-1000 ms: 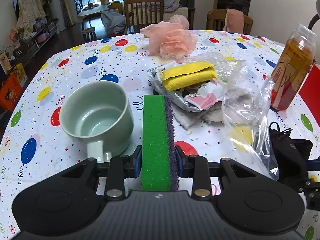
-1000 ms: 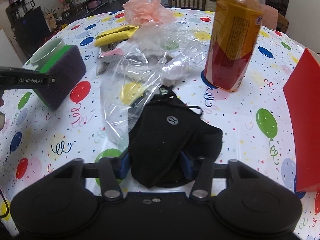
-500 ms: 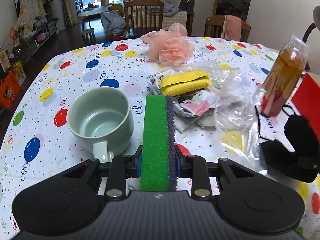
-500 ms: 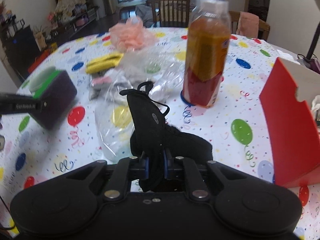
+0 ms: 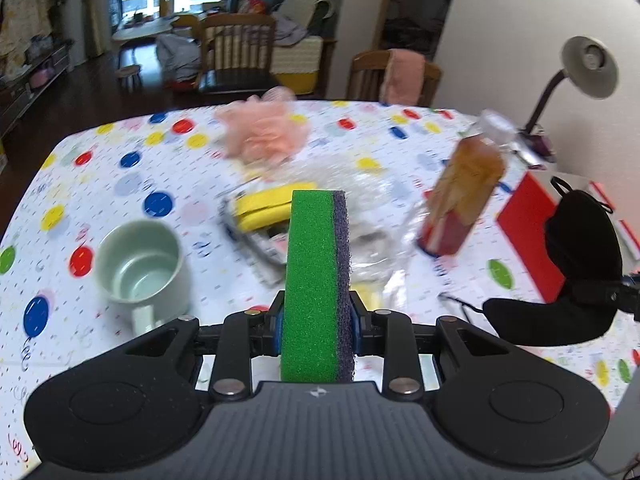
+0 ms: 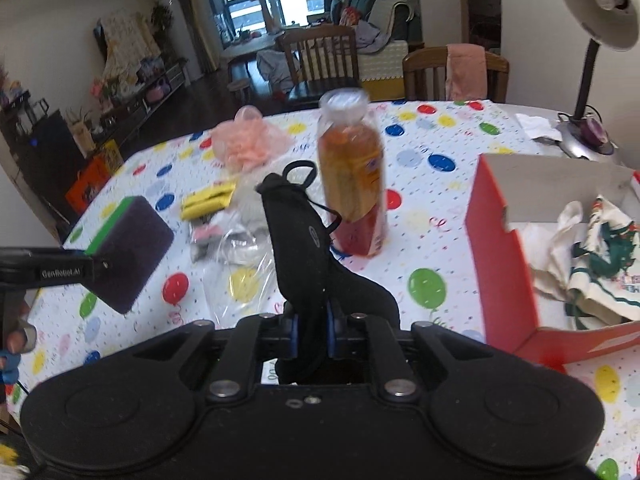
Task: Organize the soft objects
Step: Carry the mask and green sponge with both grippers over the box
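Sponge point(image 5: 318, 284) first, in my left wrist view: the green block with its purple scouring side sits upright between my left fingers point(image 5: 317, 322), which are clamped on its two faces just as they were a second ago. What has changed is the height: the worktop point(image 5: 120, 168) lies further below than before, and the things on it are blurred. Beyond and left of the fingers stands the pale green mug point(image 5: 142, 266); straight ahead past the sponge's top lie the yellow cloths point(image 5: 262, 210) on a crumpled clear bag point(image 5: 376, 216), with the pink mesh puff point(image 5: 262, 130) further on. Ahead and to the right the orange drink bottle point(image 5: 464, 190) leans in the fisheye. At far right the black mask point(image 5: 576, 272) hangs in the air, lifted off the worktop where it lay a second ago, with the red box point(image 5: 528, 236) behind it.

In my right wrist view, my right fingers point(image 6: 311, 334) are pressed together on the black mask point(image 6: 304, 248), which stands up from them, its ear loop at the top. A second ago they were spread around it while it lay flat on the worktop. The bottle point(image 6: 352, 184) is just beyond the mask and slightly right. The red box point(image 6: 500, 264) now fills the space right of the fingers, open, with a white and green cloth point(image 6: 592, 256) inside. Out to the left, the sponge point(image 6: 128, 252) hovers in my left fingers point(image 6: 100, 266), above the worktop.
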